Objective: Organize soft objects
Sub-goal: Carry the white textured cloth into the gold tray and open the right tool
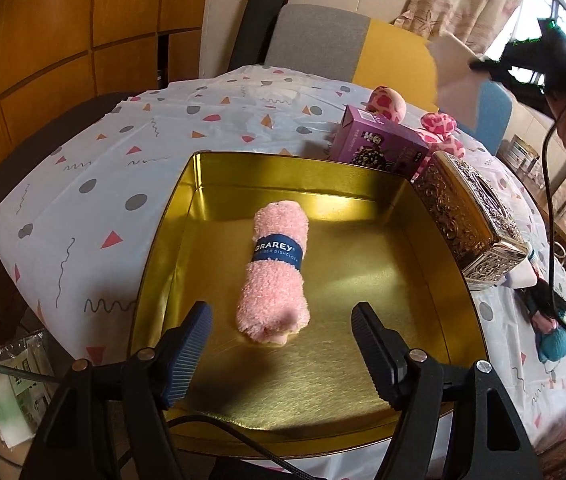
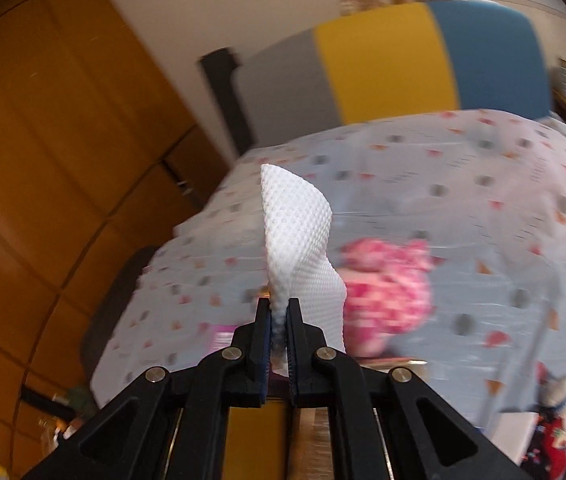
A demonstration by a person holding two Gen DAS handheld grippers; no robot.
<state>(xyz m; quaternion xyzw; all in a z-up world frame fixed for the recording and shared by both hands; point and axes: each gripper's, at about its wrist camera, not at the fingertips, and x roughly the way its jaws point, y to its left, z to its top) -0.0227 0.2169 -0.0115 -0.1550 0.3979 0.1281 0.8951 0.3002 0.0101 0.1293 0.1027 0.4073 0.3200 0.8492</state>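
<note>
A rolled pink dishcloth (image 1: 273,270) with a blue paper band lies inside the gold tin box (image 1: 167,216), apart from the fingers. My left gripper (image 1: 281,322) hangs open just above the near end of the roll, which lies between its two fingers without touching them. My right gripper (image 2: 279,306) is shut on a white waffle-textured cloth (image 2: 297,232), which stands up and folds over above the jaws. The scene behind it is blurred by motion. In the left wrist view the right gripper (image 1: 483,66) shows high at the far right with the white cloth (image 1: 453,60).
The table wears a white cloth with coloured shapes (image 1: 95,168). Behind the tin stand a purple carton (image 1: 375,144), an ornate metal box (image 1: 467,216) and a pink spotted plush (image 1: 439,128). A blue soft toy (image 1: 555,340) lies right. A striped chair back (image 1: 347,44) stands behind.
</note>
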